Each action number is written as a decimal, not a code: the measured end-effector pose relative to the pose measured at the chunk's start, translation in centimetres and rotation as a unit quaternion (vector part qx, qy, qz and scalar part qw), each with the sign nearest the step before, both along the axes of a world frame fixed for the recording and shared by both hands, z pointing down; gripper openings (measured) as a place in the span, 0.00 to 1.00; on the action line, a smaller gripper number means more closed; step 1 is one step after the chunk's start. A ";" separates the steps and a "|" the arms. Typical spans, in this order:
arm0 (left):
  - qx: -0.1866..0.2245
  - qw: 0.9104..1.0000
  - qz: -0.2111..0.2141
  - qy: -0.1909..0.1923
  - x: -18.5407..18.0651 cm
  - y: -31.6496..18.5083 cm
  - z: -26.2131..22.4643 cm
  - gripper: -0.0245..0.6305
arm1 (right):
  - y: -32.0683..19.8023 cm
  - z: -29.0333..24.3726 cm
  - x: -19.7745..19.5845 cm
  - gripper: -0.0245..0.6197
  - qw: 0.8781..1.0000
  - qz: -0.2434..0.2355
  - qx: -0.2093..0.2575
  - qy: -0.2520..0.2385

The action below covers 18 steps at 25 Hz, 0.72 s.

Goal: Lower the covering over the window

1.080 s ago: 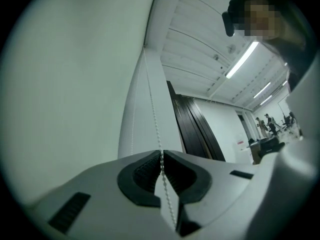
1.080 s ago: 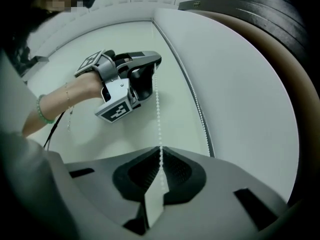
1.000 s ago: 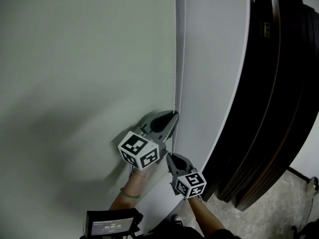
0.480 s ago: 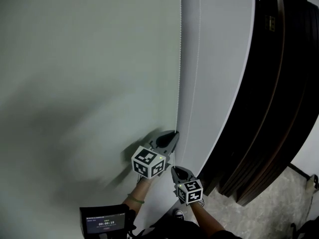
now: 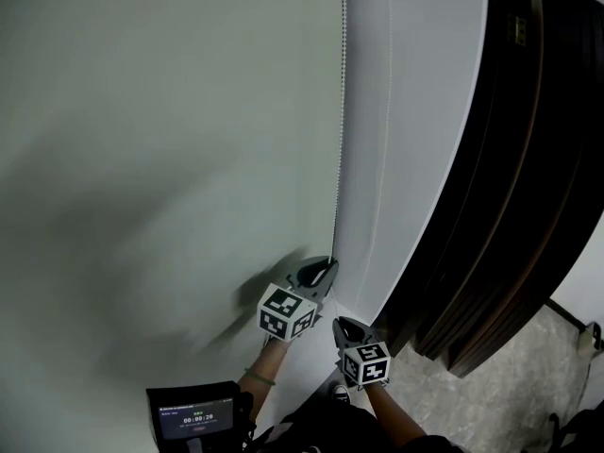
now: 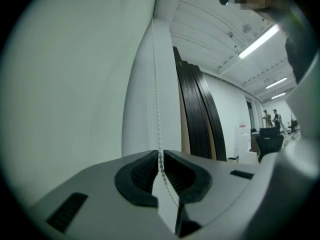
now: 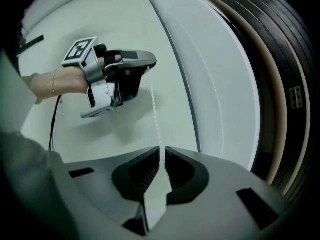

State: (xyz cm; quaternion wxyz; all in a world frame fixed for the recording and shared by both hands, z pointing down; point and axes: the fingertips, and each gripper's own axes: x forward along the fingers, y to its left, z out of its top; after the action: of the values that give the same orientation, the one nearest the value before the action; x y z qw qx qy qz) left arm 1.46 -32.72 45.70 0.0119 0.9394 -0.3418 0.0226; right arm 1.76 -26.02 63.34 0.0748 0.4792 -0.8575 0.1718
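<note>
Pulling bead chain (image 5: 340, 159): step in hand, I judged. Left hand-held gripper (image 5: 319, 274) pinched chain; right hand-held gripper (image 5: 347, 328) pinched it just below left. Blind (image 5: 415, 111) hung right of both. Next move, I reckoned: free one, regrip higher, draw down.

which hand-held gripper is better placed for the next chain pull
Probably left: the left hand-held gripper clamps the bead chain higher, leaving more downward travel; the right hand-held gripper clamps it lower.

Pale green wall (image 5: 142, 159) fills the left; dark panels (image 5: 510, 206) stand at right, speckled floor (image 5: 528, 394) at lower right. In the left gripper view, a ceiling strip light (image 6: 258, 41) glows upper right.
</note>
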 end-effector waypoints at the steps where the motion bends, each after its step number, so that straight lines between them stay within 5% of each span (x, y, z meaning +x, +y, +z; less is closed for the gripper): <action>1: -0.007 1.000 0.001 -0.007 0.0 0.1 0.6 0.08 | 0.1 -0.3 0.1 0.07 1.000 0.002 -0.001 -0.005; 5: -0.042 0.999 -0.010 0.030 -1.9 3.4 2.1 0.17 | 3.1 -1.1 0.0 0.11 0.999 0.013 -0.002 -0.030; 11: -0.076 0.995 -0.038 0.054 -5.1 7.7 4.6 0.18 | 7.4 -2.1 0.9 0.14 0.999 0.029 -0.004 -0.043; 18: -0.122 0.989 -0.041 0.073 -4.4 9.4 7.3 0.18 | 8.7 -3.9 3.5 0.14 0.996 0.052 -0.013 -0.076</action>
State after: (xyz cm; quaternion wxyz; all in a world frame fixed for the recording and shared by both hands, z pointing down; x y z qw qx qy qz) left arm -2.91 -23.31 53.03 0.1526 0.9151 -0.3733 -0.0050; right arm 5.29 -17.32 59.46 0.0069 0.5075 -0.8325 0.2221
